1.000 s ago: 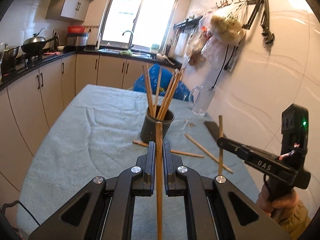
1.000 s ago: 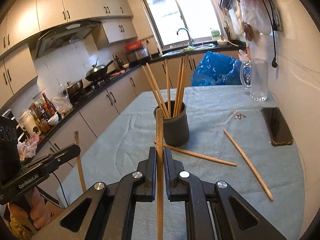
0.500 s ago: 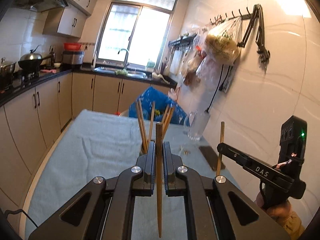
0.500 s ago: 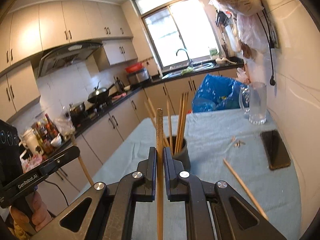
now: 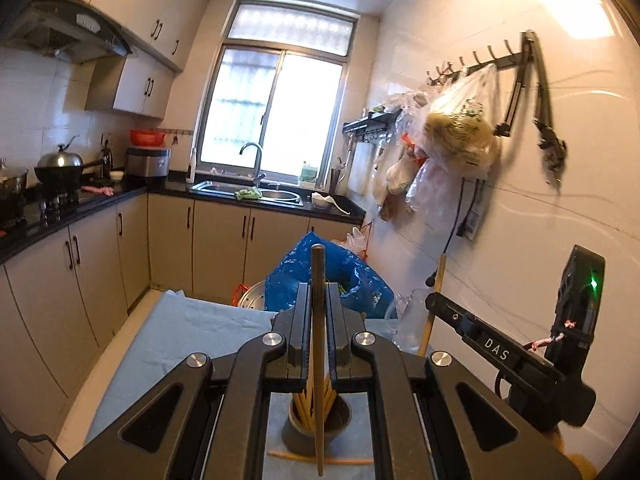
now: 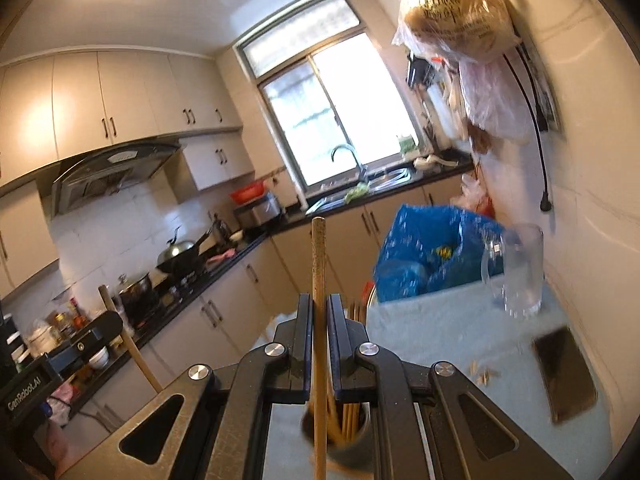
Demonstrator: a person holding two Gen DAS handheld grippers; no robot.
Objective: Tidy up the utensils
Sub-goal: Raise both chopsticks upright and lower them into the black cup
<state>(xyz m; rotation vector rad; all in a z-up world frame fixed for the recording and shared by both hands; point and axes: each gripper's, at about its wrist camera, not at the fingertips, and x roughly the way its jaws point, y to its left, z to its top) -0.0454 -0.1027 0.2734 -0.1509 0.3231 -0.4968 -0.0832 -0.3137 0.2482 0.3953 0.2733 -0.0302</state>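
Your left tool [image 5: 318, 320] is clamped on one long wooden chopstick [image 5: 318, 360], held upright above the dark round utensil pot [image 5: 316, 428] full of chopsticks on the worktop [image 5: 180, 332] with its pale blue cloth. Your right tool [image 6: 319, 332] grips a second wooden chopstick [image 6: 319, 280] the same way, above that pot. Another loose chopstick [image 5: 288, 457] lies just beside the pot's base.
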